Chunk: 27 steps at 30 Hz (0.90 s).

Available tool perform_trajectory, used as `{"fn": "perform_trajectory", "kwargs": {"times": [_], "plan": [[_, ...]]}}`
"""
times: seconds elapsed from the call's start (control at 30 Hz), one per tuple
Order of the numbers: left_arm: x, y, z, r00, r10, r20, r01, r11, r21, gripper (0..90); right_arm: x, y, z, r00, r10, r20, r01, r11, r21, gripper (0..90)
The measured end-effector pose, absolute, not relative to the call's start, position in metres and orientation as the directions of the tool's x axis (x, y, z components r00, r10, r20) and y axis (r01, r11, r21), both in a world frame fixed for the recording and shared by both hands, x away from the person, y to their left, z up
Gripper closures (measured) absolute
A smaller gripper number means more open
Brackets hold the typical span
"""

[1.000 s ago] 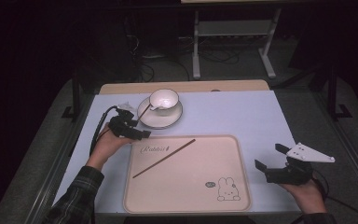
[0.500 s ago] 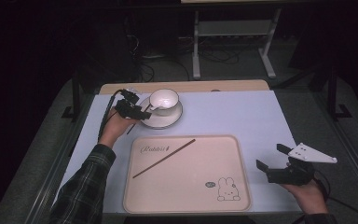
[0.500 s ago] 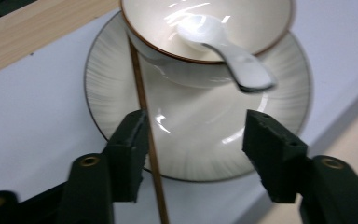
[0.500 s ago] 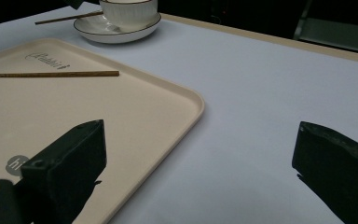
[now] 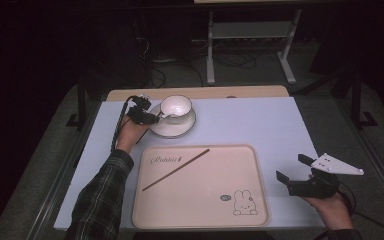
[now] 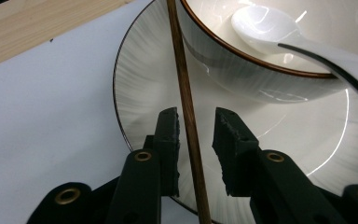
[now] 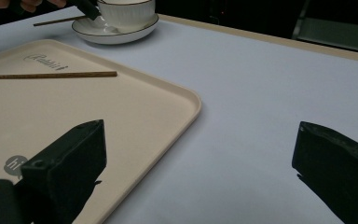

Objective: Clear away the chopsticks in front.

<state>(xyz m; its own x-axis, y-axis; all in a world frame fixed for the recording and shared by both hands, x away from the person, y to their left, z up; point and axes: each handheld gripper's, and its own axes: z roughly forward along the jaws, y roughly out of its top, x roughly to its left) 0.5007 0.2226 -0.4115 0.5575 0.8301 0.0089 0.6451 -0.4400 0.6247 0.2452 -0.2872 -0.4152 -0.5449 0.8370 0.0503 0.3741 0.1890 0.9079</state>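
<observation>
High view: your left gripper (image 5: 152,118) is at the saucer (image 5: 177,128) by the cup (image 5: 175,106); one chopstick (image 5: 176,169) is already on the tray (image 5: 260,170), right gripper (image 5: 293,172) idles off its right edge, jaws wide apart. Left gripper view: jaws apart, straddling the 2nd chopstick (image 6: 186,105) lying across the saucer, not clamped yet; spoon (image 6: 279,35) in cup. Prob step: grab it. Next: close, lift clear of the rim. Right gripper view: jaws spread, nothing between.

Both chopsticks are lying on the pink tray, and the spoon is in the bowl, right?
Not quite. One chopstick lies on the tray. The other chopstick rests across the saucer, between the open jaws of the left hand-held gripper, as the left gripper view shows. The spoon is in the bowl.
</observation>
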Motion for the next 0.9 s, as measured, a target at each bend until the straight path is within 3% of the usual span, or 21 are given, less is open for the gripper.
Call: {"fn": "perform_trajectory", "kwargs": {"times": [0.4,0.9], "plan": [[0.503,0.223,-0.418,0.534,0.846,0.010,0.664,-0.426,0.614,83.3,0.245,-0.288,-0.415,-0.543,0.838,0.051,0.374,0.187,0.909,2.4],[0.492,0.244,-0.400,0.503,0.864,-0.019,0.678,-0.381,0.629,84.7,0.244,-0.288,-0.414,-0.540,0.840,0.053,0.373,0.182,0.910,2.4]]}}
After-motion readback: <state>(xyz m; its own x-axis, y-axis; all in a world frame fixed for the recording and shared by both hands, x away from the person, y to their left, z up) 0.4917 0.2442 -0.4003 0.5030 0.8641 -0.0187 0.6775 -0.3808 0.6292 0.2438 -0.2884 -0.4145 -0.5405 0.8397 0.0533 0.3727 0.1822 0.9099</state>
